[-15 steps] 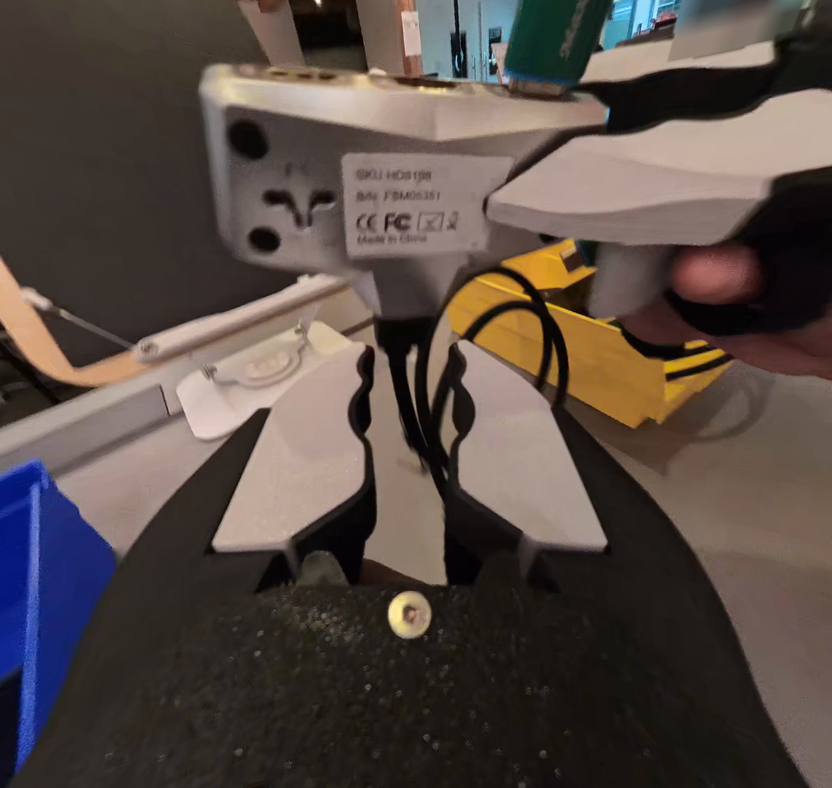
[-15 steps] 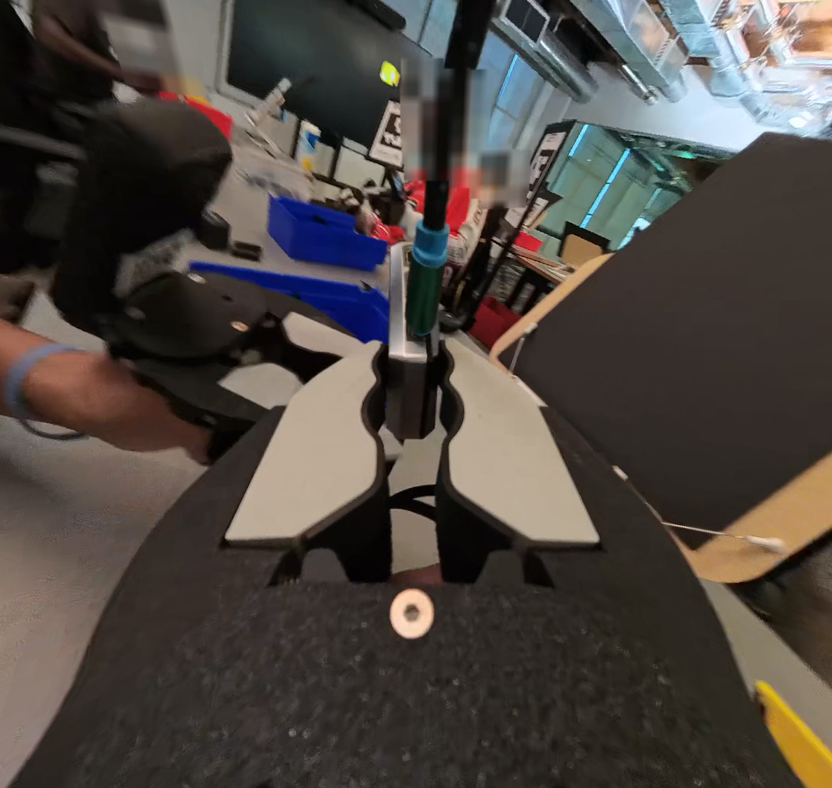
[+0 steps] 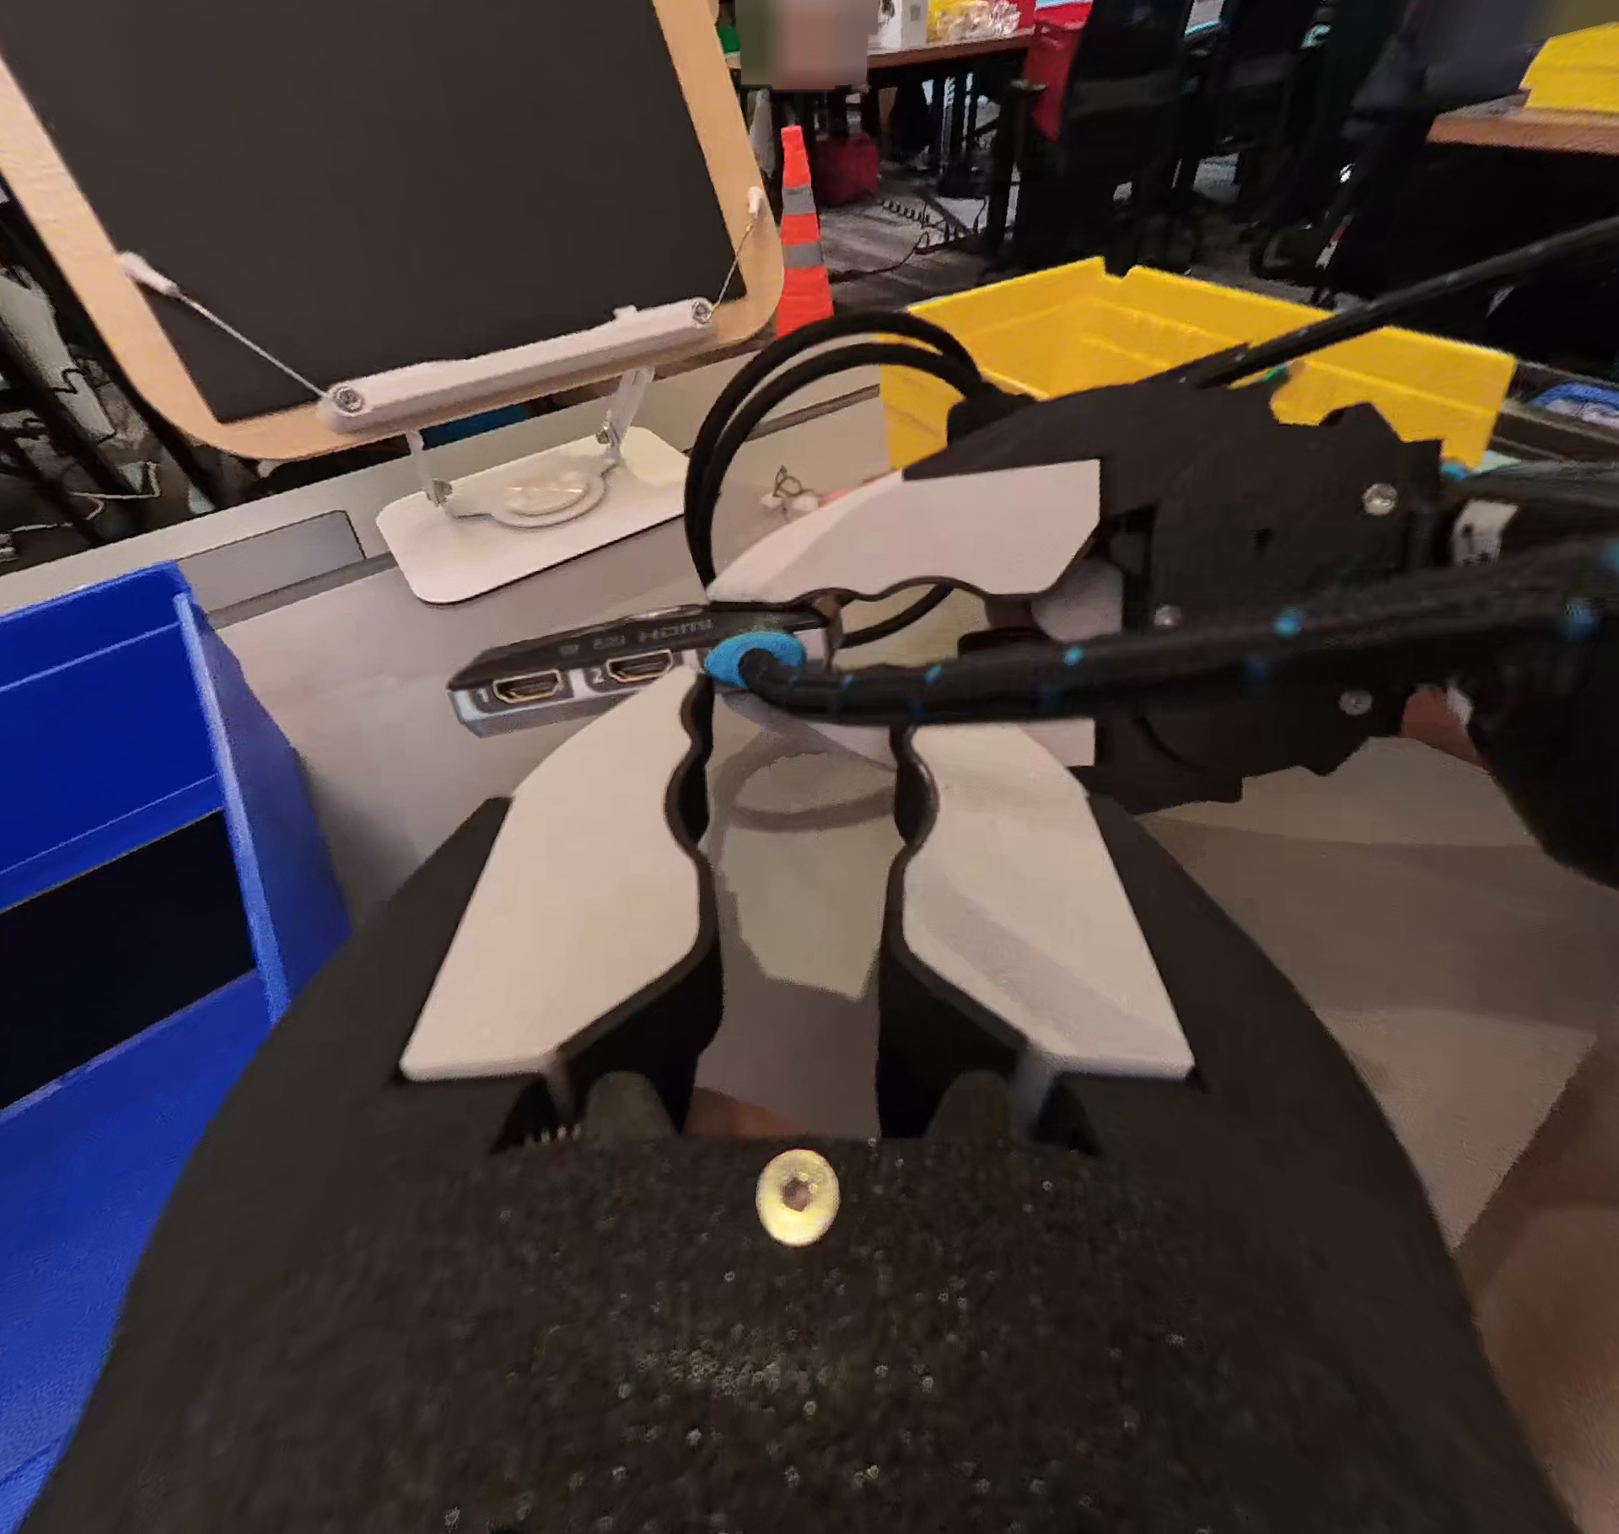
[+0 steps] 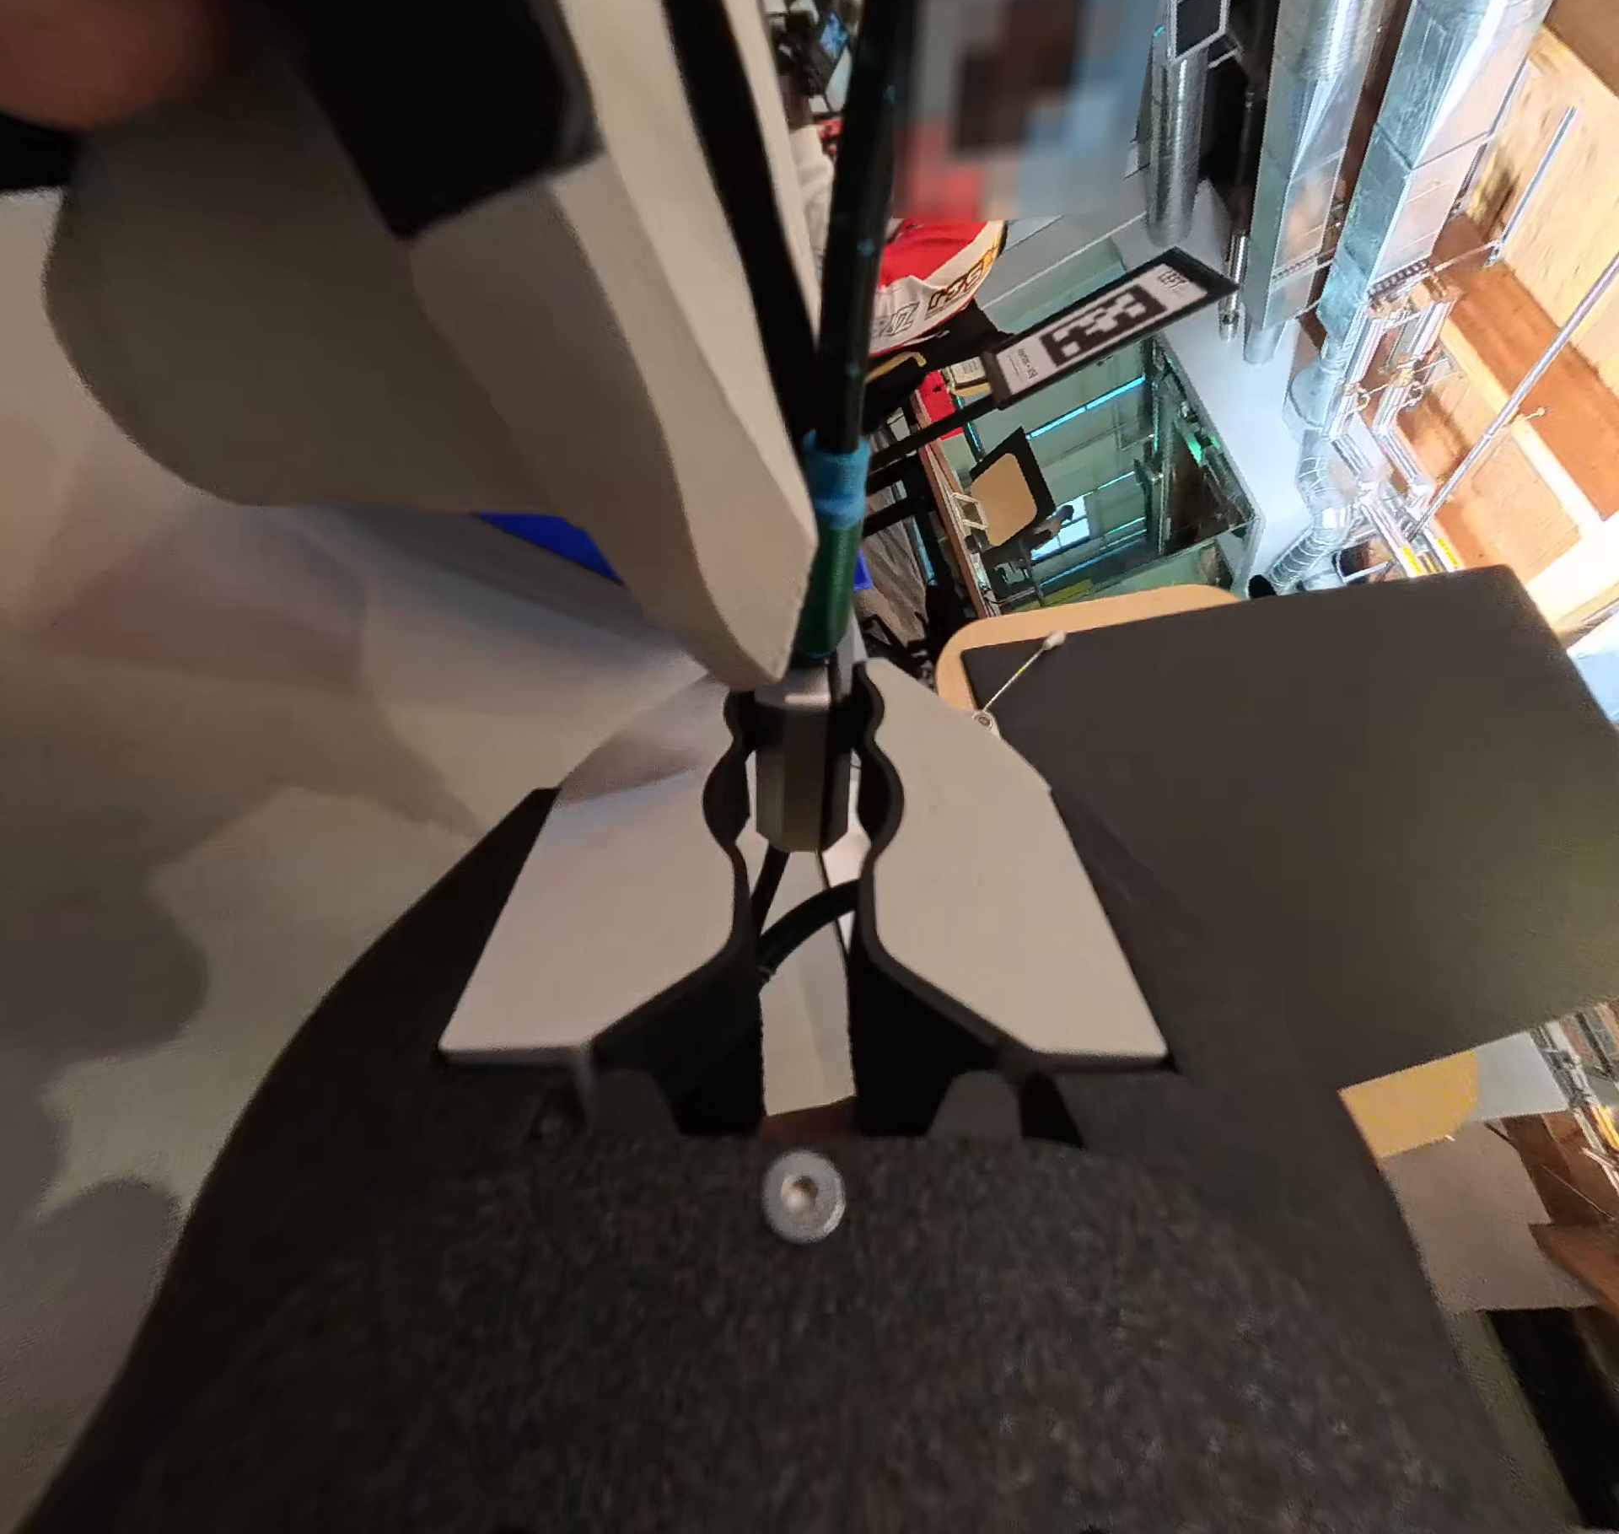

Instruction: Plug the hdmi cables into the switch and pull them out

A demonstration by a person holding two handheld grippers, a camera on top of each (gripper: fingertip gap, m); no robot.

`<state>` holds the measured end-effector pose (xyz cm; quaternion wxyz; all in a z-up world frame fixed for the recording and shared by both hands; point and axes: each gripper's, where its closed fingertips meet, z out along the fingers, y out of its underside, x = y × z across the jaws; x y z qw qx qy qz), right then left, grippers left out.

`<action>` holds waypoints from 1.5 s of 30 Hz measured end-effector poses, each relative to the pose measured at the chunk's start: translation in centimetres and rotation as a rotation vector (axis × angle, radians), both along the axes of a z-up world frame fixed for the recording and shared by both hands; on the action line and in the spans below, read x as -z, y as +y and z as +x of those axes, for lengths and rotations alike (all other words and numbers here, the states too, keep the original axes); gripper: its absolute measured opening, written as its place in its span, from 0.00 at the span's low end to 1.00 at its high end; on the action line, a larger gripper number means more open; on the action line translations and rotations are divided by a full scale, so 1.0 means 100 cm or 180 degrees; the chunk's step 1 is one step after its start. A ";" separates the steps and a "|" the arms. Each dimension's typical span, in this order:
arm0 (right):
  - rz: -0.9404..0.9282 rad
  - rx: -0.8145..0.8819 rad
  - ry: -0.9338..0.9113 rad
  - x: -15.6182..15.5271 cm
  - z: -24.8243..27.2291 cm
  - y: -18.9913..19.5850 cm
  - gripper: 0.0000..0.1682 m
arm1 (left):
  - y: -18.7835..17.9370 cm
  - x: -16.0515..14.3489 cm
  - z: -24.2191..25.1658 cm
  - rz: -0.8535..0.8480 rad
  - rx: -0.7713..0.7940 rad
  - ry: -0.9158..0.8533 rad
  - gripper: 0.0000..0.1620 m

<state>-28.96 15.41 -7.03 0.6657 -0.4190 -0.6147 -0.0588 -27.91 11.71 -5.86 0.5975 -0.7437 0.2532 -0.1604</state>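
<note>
1. The right tongs (image 4: 802,778) are pinching the HDMI switch (image 3: 613,668), a slim dark box, by one end. The right wrist view shows the box's narrow end seated in the scalloped notch between the two fingers. This grip probably serves to brace the switch against a pull or push on a plug.

2. The switch is held level, just above the grey tabletop (image 3: 368,756), with its row of ports facing the left wrist camera. Two gold-lined ports on its left are empty, so they remain free for other cables.

3. A braided black HDMI cable (image 3: 1139,660) with blue flecks sits in the next port along. Its blue collar (image 3: 753,660) presses up against the switch face, and in the right wrist view the green plug body (image 4: 828,589) runs straight out of the box.

4. The left tongs (image 3: 797,738) are spread, with nothing between the fingers. They flank the braided cable right at the blue collar, placed as if to close on the plug. Whether a finger already touches it I cannot tell, since the view is blurred there.

5. A thinner black lead (image 3: 788,405) loops up from the switch's far side, clear of the port row.

6. A blue bin (image 3: 131,835) and a yellow bin (image 3: 1183,335) stand at either side, well apart from the work.
</note>
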 end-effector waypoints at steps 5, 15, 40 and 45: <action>0.0218 0.0042 -0.0239 0.014 -0.004 -0.003 0.12 | 0.010 0.009 -0.009 -0.0056 -0.0159 0.0029 0.18; 0.0310 0.0232 -0.0282 0.026 0.001 0.002 0.12 | 0.014 0.027 -0.007 -0.0184 -0.0161 0.0093 0.13; 0.0081 0.0246 -0.0315 0.026 0.021 0.013 0.11 | 0.024 -0.030 -0.028 0.0034 -0.0186 -0.0433 0.13; -0.0256 -0.0335 -0.0377 0.023 0.023 -0.021 0.12 | 0.054 -0.108 -0.061 0.0096 -0.0214 -0.0984 0.13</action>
